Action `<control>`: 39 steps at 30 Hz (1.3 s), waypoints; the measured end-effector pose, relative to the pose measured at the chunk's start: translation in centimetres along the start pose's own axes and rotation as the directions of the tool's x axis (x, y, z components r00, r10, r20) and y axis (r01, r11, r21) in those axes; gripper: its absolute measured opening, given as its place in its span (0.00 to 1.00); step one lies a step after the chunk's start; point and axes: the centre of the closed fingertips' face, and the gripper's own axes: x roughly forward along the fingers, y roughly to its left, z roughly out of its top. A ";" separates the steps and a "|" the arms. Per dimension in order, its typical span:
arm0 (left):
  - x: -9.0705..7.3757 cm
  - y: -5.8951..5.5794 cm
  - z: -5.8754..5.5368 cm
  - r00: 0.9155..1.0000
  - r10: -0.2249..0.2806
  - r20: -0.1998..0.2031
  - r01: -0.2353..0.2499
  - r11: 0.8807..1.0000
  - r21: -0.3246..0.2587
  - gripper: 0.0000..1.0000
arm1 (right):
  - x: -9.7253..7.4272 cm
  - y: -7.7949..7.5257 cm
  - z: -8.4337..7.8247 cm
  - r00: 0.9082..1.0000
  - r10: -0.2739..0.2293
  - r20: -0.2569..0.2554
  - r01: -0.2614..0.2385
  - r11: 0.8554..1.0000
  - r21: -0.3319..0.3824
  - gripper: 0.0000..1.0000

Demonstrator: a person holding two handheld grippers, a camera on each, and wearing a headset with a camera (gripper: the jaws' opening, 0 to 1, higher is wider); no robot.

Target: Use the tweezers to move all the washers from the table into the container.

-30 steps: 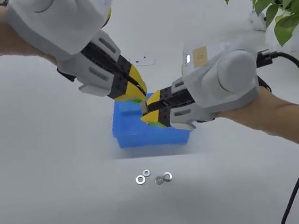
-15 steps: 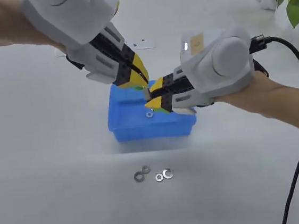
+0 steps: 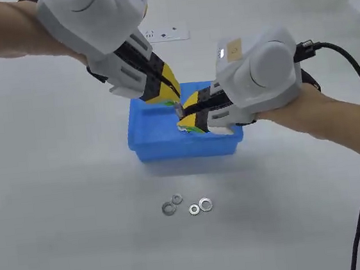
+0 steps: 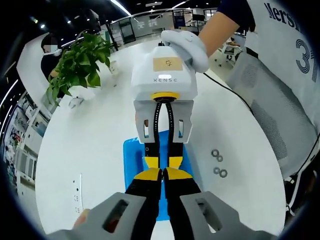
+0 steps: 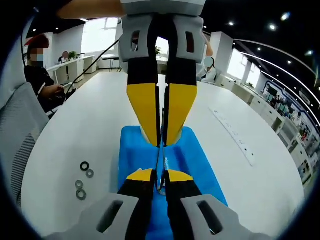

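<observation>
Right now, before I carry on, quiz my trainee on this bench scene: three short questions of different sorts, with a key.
1. How many washers lie on the table outside the blue container?
2. True or false: the left hand-held gripper and the right hand-held gripper are far apart.
3. The washers lie: A) in one loose cluster, B) in a stack, C) scattered across the table.
Key: 1. four; 2. false, their tips meet over the container; 3. A.

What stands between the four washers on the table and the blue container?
Nothing visible. Bare table separates the washers from the container's near wall. The left gripper and right gripper, both shut on the tweezers, meet above the container, outside that gap.
</observation>
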 end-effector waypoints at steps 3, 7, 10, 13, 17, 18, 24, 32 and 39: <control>0.4 0.0 -0.2 1.000 -0.003 -0.004 0.003 1.000 -0.003 0.06 | 0.1 0.0 -0.5 1.000 0.001 -0.012 -0.001 1.000 0.007 0.10; 0.2 0.0 -0.2 1.000 -0.003 -0.003 0.003 1.000 -0.006 0.06 | -0.1 0.0 -0.5 1.000 -0.001 -0.005 0.002 1.000 0.022 0.10; 0.2 -0.1 0.1 1.000 -0.003 -0.001 0.003 1.000 0.001 0.06 | -0.3 0.1 -0.4 1.000 -0.008 -0.007 0.008 1.000 0.020 0.11; -0.1 -0.2 0.5 1.000 -0.005 0.001 0.005 1.000 0.009 0.06 | -0.6 0.2 -0.1 1.000 -0.015 -0.001 0.015 1.000 0.016 0.11; -0.6 -0.4 0.9 1.000 0.000 -0.003 0.000 1.000 0.022 0.06 | -1.1 0.1 0.6 1.000 -0.016 0.007 0.016 1.000 0.000 0.12; -0.7 -0.5 1.0 1.000 0.001 -0.004 -0.001 1.000 0.025 0.06 | -1.2 0.1 0.7 1.000 -0.015 0.008 0.015 1.000 -0.004 0.12; -2.0 -1.0 2.2 1.000 0.013 -0.003 -0.013 0.999 0.046 0.06 | -2.0 0.5 2.2 0.999 -0.019 0.027 0.020 0.999 -0.041 0.13; -3.1 -2.2 4.0 0.999 0.033 0.004 -0.033 0.996 0.086 0.06 | -4.1 2.0 4.0 0.998 -0.024 0.055 0.027 0.998 -0.054 0.11; -3.6 -4.2 5.8 0.999 0.047 0.015 -0.049 0.993 0.112 0.06 | -5.8 4.1 4.5 0.999 -0.030 0.045 0.034 0.995 -0.094 0.11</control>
